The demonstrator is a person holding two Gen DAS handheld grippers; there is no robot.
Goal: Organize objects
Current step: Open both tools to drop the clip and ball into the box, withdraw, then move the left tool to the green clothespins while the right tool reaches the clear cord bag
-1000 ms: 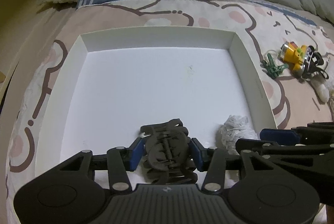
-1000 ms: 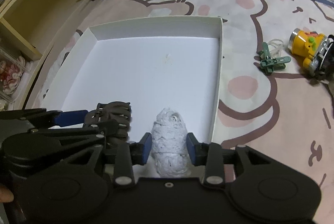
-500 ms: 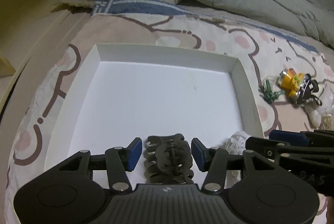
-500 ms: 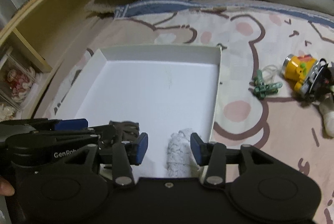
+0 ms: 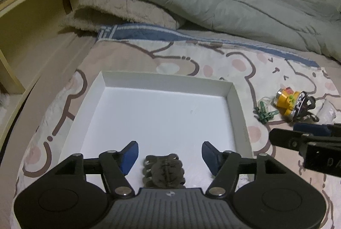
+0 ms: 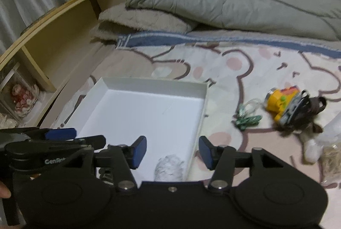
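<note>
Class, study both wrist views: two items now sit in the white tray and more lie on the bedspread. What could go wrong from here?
1. The dark hair claw lies between the left tool's just-opened pads; moving off low might snag and drag it.
2. The white scrunchie lies close to the white tray's right wall, so the right tool could bump that wall.
3. The green clips trail a thin cord beside the yellow toy; grabbing one may pull both.

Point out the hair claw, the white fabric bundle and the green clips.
hair claw [image 5: 163, 171], left wrist view, its ridged top.
white fabric bundle [image 6: 169, 168], right wrist view, its upper end.
green clips [image 6: 247, 120], right wrist view, their middle.
</note>
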